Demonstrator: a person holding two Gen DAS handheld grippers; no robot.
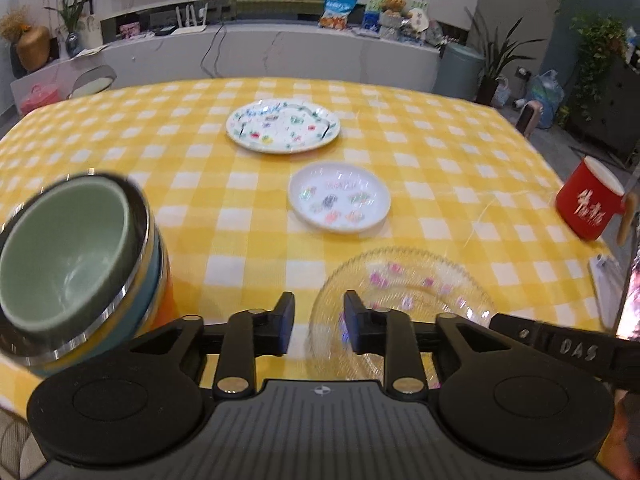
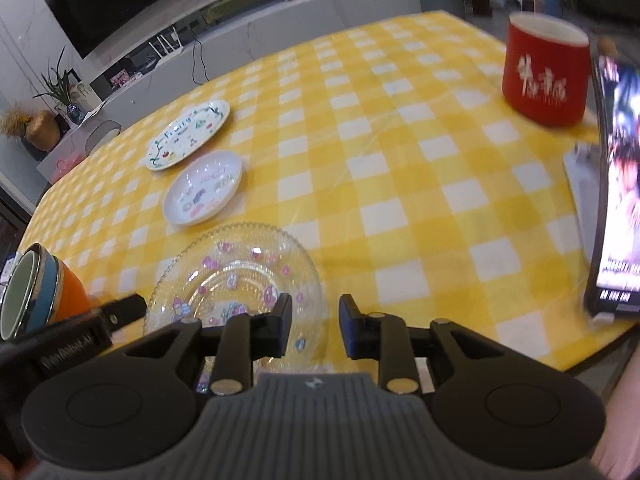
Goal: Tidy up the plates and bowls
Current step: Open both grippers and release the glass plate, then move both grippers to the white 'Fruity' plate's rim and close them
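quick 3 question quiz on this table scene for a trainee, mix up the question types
1. True or false: the three plates lie stacked on one another.
2. Which dish lies nearest the grippers? A) clear glass plate B) small white plate C) large patterned plate
3. Fill in: the stack of bowls has a ___ bowl on top.

Key:
1. False: each lies apart on the yellow checked tablecloth.
2. A. The left gripper and right gripper both stand open, holding nothing.
3. Green.
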